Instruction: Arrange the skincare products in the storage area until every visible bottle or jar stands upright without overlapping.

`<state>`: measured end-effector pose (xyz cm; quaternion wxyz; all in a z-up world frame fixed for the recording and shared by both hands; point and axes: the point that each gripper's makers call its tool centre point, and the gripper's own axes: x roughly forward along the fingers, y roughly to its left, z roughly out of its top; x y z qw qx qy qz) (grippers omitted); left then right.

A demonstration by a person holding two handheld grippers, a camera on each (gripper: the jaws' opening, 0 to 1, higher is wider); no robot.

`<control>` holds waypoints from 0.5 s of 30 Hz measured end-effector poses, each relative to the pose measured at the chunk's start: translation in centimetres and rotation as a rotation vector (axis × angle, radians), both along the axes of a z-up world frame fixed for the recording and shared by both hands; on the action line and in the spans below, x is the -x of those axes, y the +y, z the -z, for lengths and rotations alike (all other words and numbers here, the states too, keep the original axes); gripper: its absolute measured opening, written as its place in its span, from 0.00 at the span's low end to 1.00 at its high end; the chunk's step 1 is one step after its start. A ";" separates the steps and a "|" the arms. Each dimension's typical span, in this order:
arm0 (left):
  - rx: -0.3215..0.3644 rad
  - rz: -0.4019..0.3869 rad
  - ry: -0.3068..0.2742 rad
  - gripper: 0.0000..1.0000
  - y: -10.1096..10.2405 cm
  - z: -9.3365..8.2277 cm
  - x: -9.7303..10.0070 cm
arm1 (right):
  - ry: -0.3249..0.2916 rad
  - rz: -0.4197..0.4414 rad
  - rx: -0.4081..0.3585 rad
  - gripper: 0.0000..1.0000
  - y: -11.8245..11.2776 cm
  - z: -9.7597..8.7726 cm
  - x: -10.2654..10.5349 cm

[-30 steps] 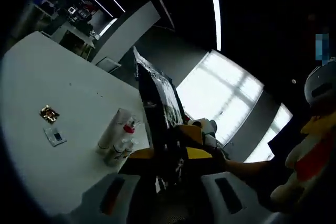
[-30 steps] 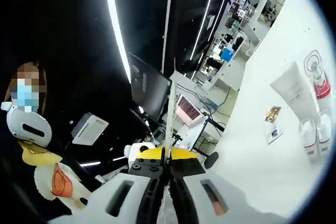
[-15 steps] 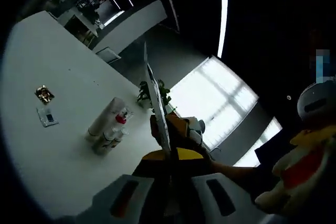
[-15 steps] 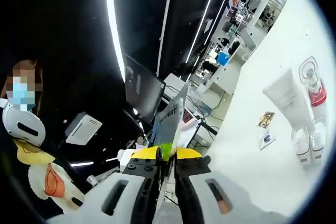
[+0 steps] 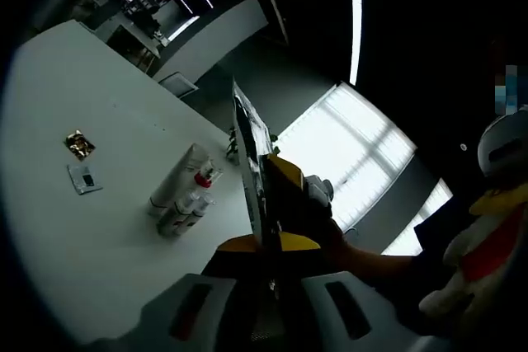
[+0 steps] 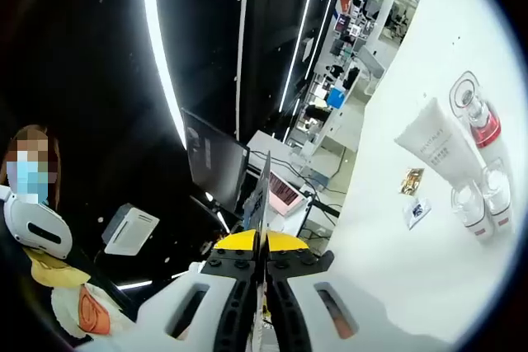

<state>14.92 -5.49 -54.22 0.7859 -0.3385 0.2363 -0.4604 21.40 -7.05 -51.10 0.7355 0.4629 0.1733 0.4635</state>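
Left gripper (image 5: pixel 266 274) clenched on a thin flat card (image 5: pixel 250 162), its edge rising straight up from between the jaws; right gripper (image 6: pixel 264 274) pinched on the same sort of card (image 6: pixel 261 195), seen edge-on between the fingertips. Well apart from both, on the white table (image 5: pixel 74 237): white tube (image 5: pixel 175 179), red-capped bottle (image 5: pixel 203 177) and two small bottles (image 5: pixel 183 213) clustered close together; gold sachet (image 5: pixel 80 145) and small packet (image 5: pixel 85 179) lying near them.
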 end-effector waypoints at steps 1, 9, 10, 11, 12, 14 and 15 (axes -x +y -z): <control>0.001 -0.007 0.003 0.02 0.0 0.1 -0.1 | 0.006 0.006 0.006 0.01 -0.1 0.2 -0.1; 0.004 -0.042 0.081 0.00 0.5 1.5 0.0 | 0.001 0.052 0.118 0.03 -0.4 2.3 -0.3; 0.017 -0.044 0.093 0.00 0.6 1.5 0.0 | -0.022 0.062 0.143 0.03 -0.4 2.5 -0.4; 0.028 -0.039 0.095 0.00 0.7 1.5 0.0 | -0.048 0.065 0.162 0.04 -0.3 2.6 -0.4; 0.045 -0.042 0.101 0.00 0.7 1.4 0.1 | -0.106 0.078 0.174 0.06 -0.3 2.3 -0.4; 0.088 -0.039 0.113 0.00 0.7 1.1 0.2 | -0.120 0.095 0.165 0.07 -0.2 2.1 -0.3; 0.093 -0.039 0.113 0.00 0.8 1.1 0.2 | -0.121 0.093 0.162 0.08 -0.2 2.0 -0.3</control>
